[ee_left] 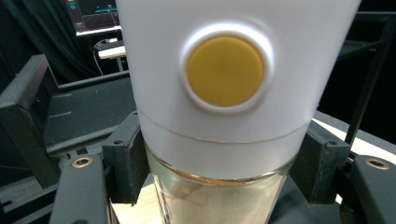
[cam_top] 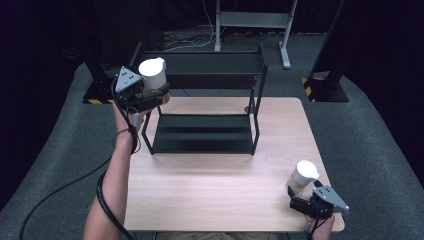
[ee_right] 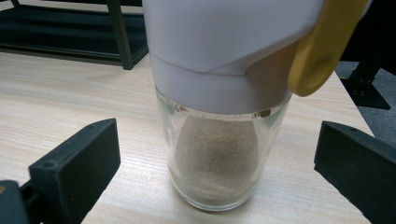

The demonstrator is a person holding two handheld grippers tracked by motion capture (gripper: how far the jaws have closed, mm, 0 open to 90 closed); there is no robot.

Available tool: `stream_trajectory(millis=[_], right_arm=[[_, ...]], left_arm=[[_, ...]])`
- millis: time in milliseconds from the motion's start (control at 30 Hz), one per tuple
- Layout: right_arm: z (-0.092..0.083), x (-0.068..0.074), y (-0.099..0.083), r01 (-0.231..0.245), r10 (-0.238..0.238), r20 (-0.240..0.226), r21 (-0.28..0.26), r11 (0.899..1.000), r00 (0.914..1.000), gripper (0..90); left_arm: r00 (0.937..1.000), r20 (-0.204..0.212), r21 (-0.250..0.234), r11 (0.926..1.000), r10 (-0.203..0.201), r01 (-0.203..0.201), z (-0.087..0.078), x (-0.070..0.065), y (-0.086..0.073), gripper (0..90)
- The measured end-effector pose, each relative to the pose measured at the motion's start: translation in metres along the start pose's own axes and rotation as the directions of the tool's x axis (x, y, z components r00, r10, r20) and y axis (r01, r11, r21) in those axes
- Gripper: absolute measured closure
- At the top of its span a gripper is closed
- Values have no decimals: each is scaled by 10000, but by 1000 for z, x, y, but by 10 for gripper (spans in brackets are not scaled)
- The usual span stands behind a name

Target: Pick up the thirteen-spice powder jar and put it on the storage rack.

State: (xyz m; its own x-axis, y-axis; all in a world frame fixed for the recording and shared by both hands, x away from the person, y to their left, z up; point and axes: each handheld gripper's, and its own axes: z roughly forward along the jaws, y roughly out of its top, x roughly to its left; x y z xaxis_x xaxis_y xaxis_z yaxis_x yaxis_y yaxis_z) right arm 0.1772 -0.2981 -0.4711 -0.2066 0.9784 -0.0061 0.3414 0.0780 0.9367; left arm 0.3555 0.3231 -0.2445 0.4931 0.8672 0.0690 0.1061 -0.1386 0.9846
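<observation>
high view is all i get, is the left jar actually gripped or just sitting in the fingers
Observer: Gripped. In the left gripper view the fingers press the glass of the left jar just under its white cap.
Operator: and the right jar
Observer: Not gripped. The right fingers stand clear on both sides of the right jar, which rests on the table.
Operator: anything in it
Observer: A pale powder, piled higher in the middle.

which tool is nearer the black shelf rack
Left. The left tool holds a white-lidded jar up beside the black shelf rack's left end; the right tool sits at the table's near right corner, well short of it.
</observation>
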Motion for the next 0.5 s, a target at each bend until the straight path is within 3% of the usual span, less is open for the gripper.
stream_trajectory(millis=[500], right_arm=[[0, 0, 0, 28, -28, -7, 27, 10000, 10000, 0]], left_arm=[[9999, 115, -293, 9996, -42, 45, -6, 2, 17, 301]])
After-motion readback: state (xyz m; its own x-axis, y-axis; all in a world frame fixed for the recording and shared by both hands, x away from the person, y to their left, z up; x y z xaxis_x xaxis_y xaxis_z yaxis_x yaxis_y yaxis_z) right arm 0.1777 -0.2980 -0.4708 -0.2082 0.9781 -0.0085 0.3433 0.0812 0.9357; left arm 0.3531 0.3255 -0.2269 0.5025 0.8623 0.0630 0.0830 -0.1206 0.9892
